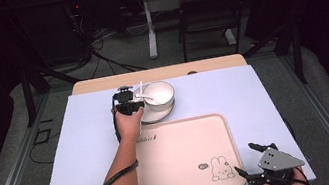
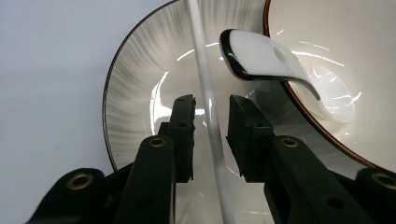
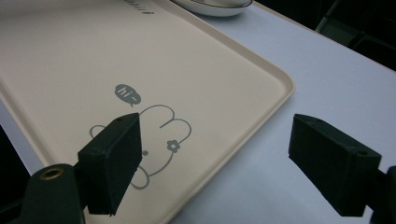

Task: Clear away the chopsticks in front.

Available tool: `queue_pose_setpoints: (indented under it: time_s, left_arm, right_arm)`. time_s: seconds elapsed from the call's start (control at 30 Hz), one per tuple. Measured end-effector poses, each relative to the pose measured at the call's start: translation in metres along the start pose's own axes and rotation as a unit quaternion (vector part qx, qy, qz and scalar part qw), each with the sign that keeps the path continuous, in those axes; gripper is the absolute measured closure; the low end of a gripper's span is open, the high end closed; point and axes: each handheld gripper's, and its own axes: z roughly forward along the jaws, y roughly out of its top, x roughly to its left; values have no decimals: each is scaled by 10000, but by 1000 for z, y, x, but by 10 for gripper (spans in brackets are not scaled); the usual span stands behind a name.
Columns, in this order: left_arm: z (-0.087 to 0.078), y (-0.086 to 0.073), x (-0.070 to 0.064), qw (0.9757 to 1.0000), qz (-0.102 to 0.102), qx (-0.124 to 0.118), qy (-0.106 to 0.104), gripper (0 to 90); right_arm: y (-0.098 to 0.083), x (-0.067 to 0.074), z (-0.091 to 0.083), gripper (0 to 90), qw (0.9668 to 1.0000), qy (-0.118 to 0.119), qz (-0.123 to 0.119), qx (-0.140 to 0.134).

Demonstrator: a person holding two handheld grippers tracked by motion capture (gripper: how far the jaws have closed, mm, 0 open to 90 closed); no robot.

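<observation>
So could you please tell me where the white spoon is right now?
In the high view the white spoon lies in the bowl on the plate, beyond the tray's far edge, just right of the left tongs.

Overhead light floods the pale tabletop [image 1: 83,136] while the room behind sinks into black, glare streaks the glossy plate [image 2: 135,102], and the near black tongs [image 2: 210,135] go soft and blurred.
</observation>
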Motion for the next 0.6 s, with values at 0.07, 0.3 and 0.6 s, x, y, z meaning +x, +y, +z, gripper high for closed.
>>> queue_pose_setpoints:
  time_s: [0.07, 0.3, 0.6]
  left_arm:
    - [2, 1, -1, 10000, 8, 16, 2, 724]
    - [7, 4, 3, 9998, -186, 26, -54, 759]
    - [11, 4, 6, 9989, -444, 15, -161, 821]
  right_arm:
    - [0, 0, 0, 170, 10000, 8, -1, 4]
    - [0, 0, 0, 170, 10000, 18, -3, 8]
    - [0, 0, 0, 170, 10000, 35, -3, 8]
